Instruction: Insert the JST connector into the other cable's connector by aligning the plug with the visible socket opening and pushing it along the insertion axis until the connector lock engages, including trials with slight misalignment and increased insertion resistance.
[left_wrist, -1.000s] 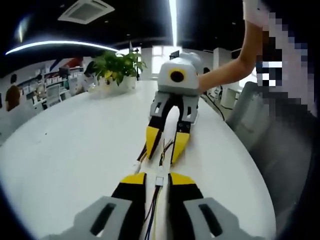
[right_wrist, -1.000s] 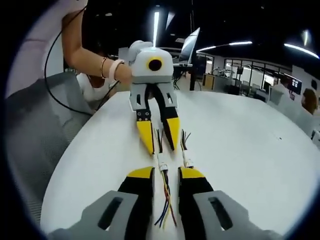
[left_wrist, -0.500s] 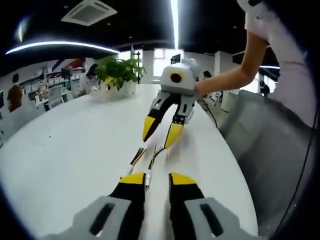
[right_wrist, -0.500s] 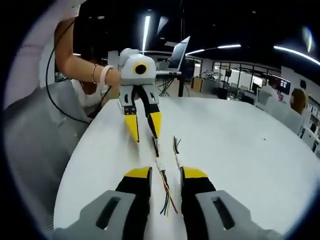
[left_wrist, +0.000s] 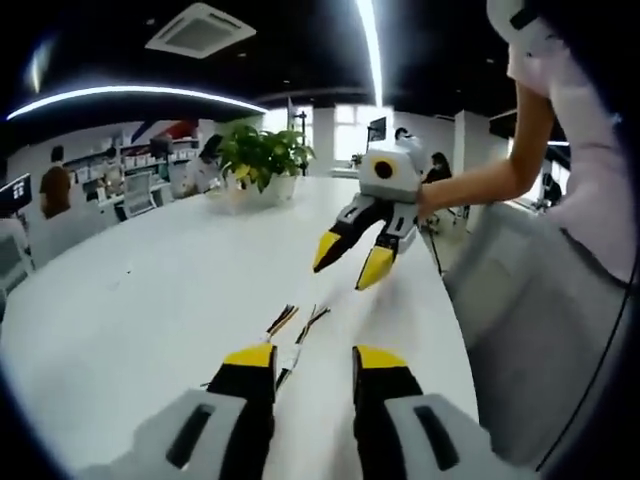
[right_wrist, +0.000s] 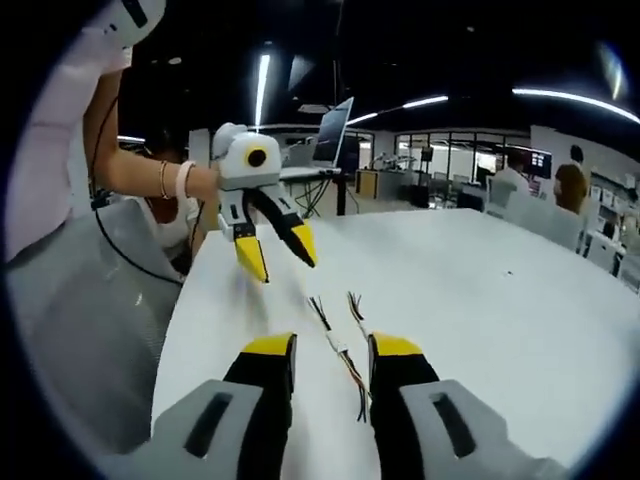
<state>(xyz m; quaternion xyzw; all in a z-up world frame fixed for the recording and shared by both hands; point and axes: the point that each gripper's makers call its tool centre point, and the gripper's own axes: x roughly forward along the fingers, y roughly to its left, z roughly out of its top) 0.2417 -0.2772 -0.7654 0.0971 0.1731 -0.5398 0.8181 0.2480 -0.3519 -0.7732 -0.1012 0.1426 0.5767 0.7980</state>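
Two cables (left_wrist: 293, 333) lie side by side on the white tabletop (left_wrist: 150, 300), their loose coloured wire ends fanned out, with small white connectors (right_wrist: 336, 344) along them. Just short of the wires, the left hand-held gripper (left_wrist: 313, 358) hangs with its yellow-tipped jaws apart and empty. From the opposite end the right hand-held gripper (right_wrist: 331, 346) faces it, likewise spread and holding nothing, the cables lying between and beyond its tips. At the far tabletop edge stands a potted plant (left_wrist: 262, 160)
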